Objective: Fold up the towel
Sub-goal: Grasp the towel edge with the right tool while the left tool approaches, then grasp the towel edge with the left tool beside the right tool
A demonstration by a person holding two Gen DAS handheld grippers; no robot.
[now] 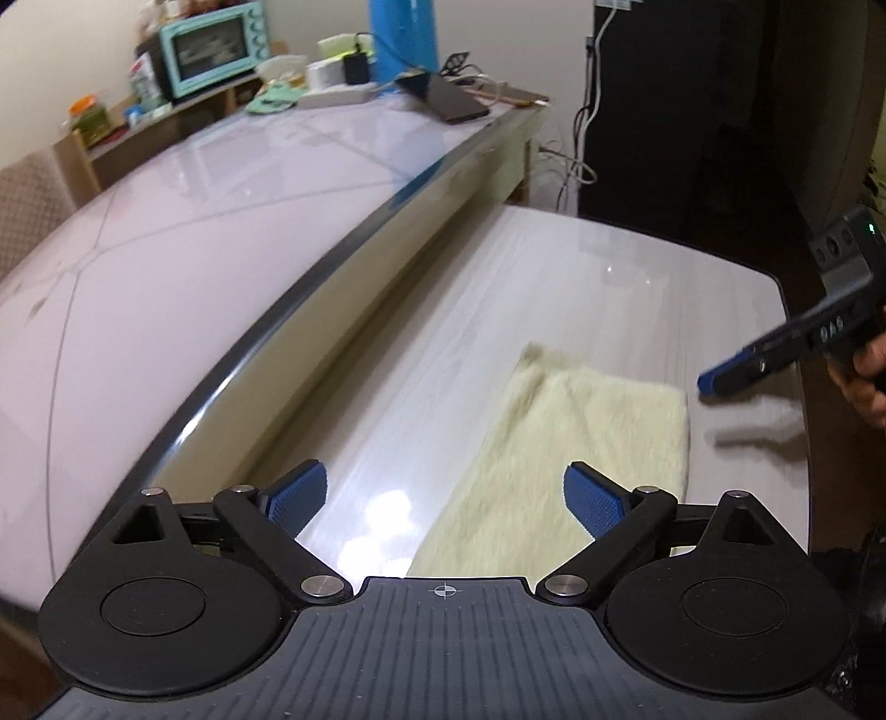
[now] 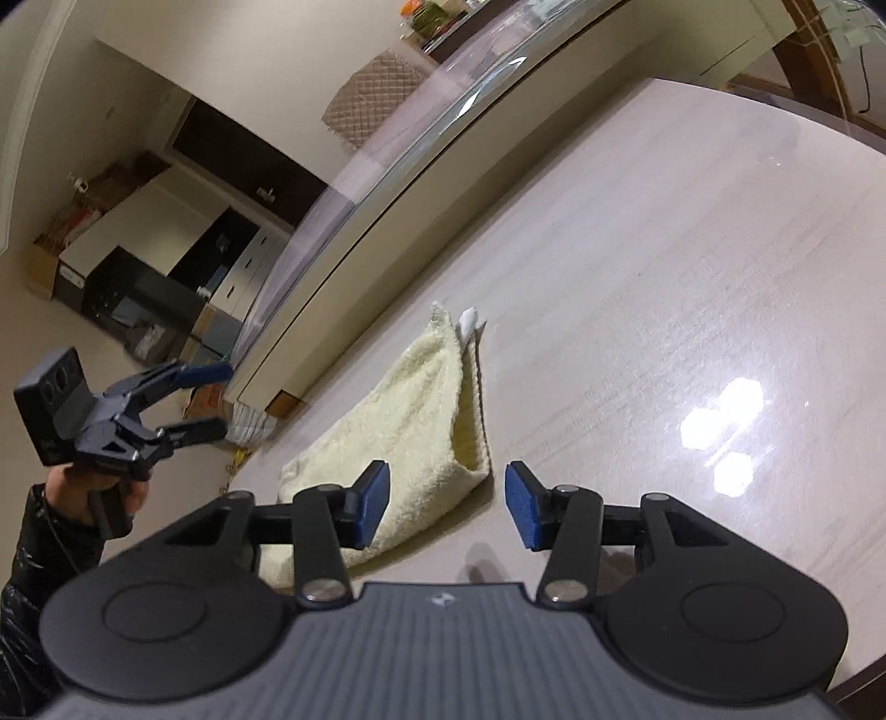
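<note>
A pale yellow towel (image 1: 581,443) lies folded into a narrow strip on the low white table (image 1: 609,277). My left gripper (image 1: 443,498) hangs above the towel's near end, open wide, nothing between its blue pads. In the right wrist view the towel (image 2: 410,410) runs away from me, a small white tag (image 2: 468,324) at its far corner. My right gripper (image 2: 448,504) is open over the towel's near corner, its pads clear of the cloth. Each gripper shows in the other's view: the right gripper (image 1: 711,382) beside the towel's far edge, the left gripper (image 2: 223,399) raised and open.
A taller glossy table (image 1: 221,221) borders the low table (image 2: 664,249) along one side. It carries a teal oven (image 1: 213,47), a dark tablet (image 1: 448,97) and cables at its far end. A dark cabinet (image 1: 692,111) stands behind. A person's hand (image 2: 83,493) holds the left gripper.
</note>
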